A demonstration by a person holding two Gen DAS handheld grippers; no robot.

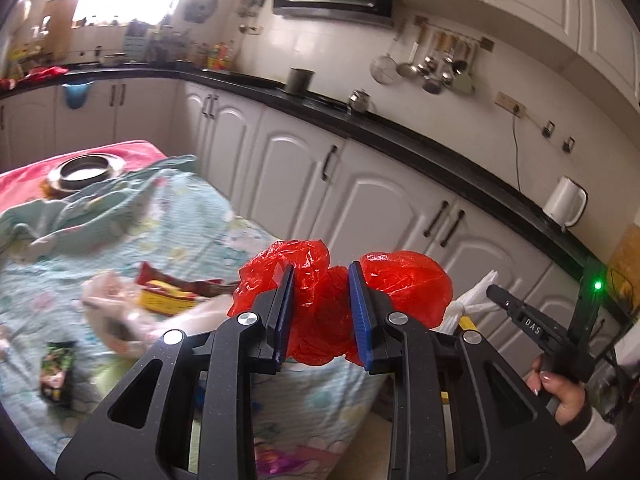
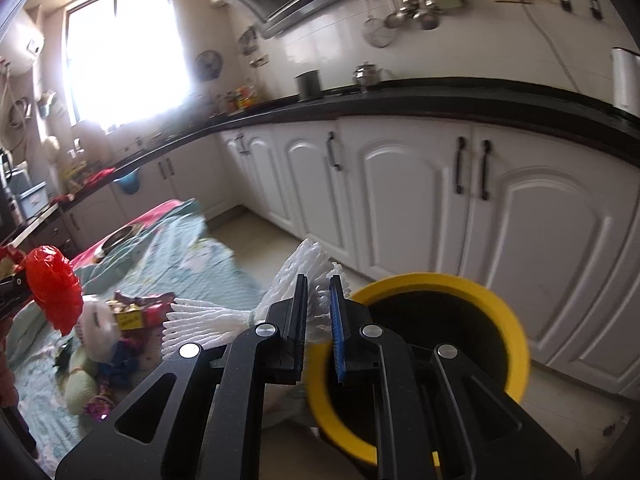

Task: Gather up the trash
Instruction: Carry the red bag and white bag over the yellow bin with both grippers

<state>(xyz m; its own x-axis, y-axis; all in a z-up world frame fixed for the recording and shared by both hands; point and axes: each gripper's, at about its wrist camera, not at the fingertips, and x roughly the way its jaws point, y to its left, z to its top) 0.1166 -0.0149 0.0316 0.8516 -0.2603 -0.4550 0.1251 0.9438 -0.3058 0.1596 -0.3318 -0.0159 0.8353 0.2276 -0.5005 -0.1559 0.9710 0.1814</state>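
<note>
Two handheld grippers carry trash above a cloth-covered table.
The left gripper clamps a red plastic bag; the right gripper pinches white foam netting beside a yellow-rimmed bin.

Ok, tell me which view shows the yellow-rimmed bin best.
The right wrist view: the yellow-rimmed bin fills the lower right, its dark opening visible behind the right gripper. The left wrist view shows only a yellow sliver behind the left gripper.

Both cams ride the grippers, angled down and forward. Left one looks over the cloth-covered table toward the cabinets; right one hangs close above the yellow-rimmed bin. Both catch table and cabinets.
</note>
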